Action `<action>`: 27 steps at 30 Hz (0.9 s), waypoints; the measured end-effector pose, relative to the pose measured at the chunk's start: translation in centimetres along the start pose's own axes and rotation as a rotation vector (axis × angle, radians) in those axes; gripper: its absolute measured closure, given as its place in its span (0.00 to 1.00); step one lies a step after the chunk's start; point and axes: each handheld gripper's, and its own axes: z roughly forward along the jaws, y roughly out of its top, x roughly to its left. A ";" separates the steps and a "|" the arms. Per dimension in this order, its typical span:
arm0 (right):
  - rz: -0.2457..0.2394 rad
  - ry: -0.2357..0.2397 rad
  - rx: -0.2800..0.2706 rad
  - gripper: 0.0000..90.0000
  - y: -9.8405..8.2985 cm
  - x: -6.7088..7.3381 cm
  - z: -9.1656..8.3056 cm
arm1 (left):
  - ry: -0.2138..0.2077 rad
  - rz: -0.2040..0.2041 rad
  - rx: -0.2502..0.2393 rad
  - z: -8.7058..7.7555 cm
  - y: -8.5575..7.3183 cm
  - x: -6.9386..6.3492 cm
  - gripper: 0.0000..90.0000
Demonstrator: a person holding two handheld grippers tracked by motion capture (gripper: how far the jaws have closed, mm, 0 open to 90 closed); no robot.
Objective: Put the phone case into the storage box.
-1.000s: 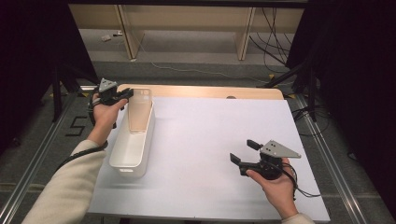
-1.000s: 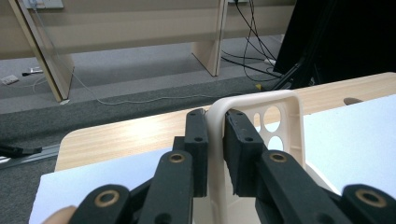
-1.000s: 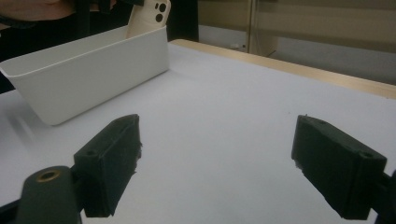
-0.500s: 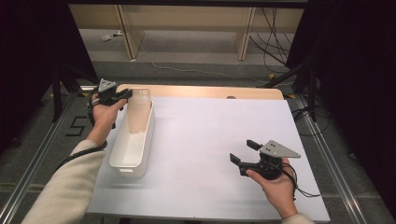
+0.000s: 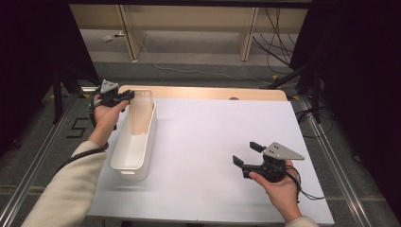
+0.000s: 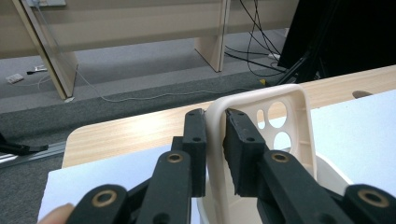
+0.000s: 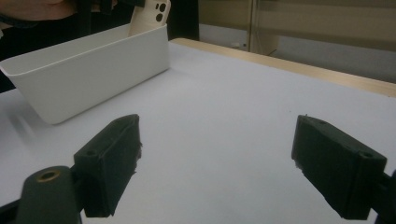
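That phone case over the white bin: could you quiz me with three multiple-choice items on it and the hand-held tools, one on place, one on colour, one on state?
1. Where is the phone case?
A. flat on the white sheet
B. upright at the far end of the white bin
C. on the floor

2. What colour is the case?
A. cream
B. red
C. black

3. How do the jaws of the right tool stand?
A. clamped on the case
B. clamped on the bin
C. wide apart, nothing between them

Answers: 1 B, the left tool holds its edge there. 2 A, the left gripper view shows it pale cream. 3 C, bare sheet lies between the jaws.
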 end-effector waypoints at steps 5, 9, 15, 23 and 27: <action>-0.020 -0.004 -0.008 0.19 -0.1 -0.1 0.1 | 0.014 0.001 0.010 0.3 0.0 0.0 0.84; -0.016 0.003 -0.016 0.19 -0.1 -0.1 0.2 | 0.023 0.011 0.025 0.5 -0.1 -0.1 0.81; -0.017 0.003 -0.017 0.19 -0.1 -0.2 0.2 | 0.019 0.040 0.042 0.8 0.0 -0.3 0.77; -0.015 0.003 -0.014 0.19 -0.2 -0.2 0.2 | -0.006 0.036 0.062 0.8 0.0 -0.3 0.65; -0.017 0.001 -0.012 0.19 -0.1 -0.1 0.2 | -0.008 0.032 0.058 0.4 0.3 -0.4 0.60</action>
